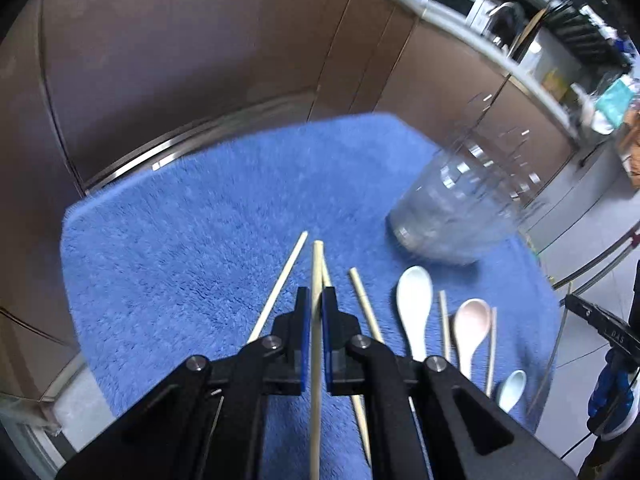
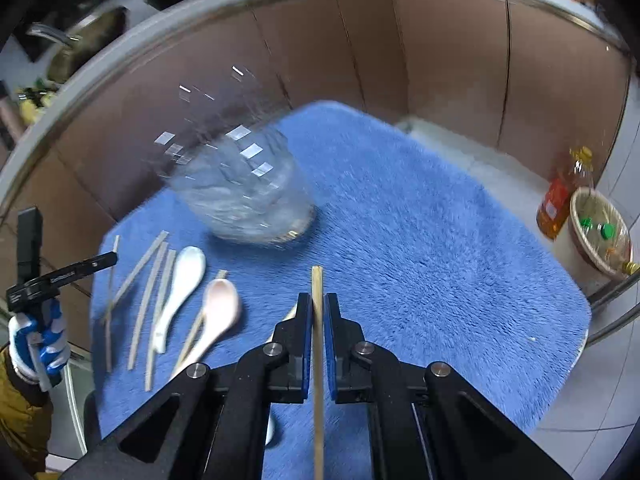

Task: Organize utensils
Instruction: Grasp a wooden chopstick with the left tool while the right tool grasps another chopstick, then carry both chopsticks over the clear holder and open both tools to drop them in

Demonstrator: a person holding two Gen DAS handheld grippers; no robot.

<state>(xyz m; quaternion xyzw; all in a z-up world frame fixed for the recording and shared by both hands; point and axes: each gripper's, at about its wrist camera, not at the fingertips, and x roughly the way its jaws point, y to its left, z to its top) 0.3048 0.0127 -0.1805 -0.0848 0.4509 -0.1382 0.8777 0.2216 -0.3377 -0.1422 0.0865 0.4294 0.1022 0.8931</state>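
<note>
My left gripper (image 1: 316,300) is shut on a pale wooden chopstick (image 1: 317,264) that runs lengthwise between its blue pads, above the blue mat (image 1: 180,240). My right gripper (image 2: 318,304) is likewise shut on a chopstick (image 2: 317,280). A clear glass jar (image 1: 452,208) stands upright, blurred, on the mat ahead; the same jar (image 2: 244,188) sits ahead and left in the right wrist view. Loose chopsticks (image 2: 140,312), a white spoon (image 1: 414,304), a pink spoon (image 1: 472,324) and a small pale blue spoon (image 1: 512,390) lie on the mat.
Brown cabinet fronts (image 1: 200,60) curve behind the mat. An oil bottle (image 2: 560,196) and a basket (image 2: 600,232) with bottles stand on the floor at right. A gloved hand (image 2: 38,340) holding the other gripper shows at the left edge of the right wrist view.
</note>
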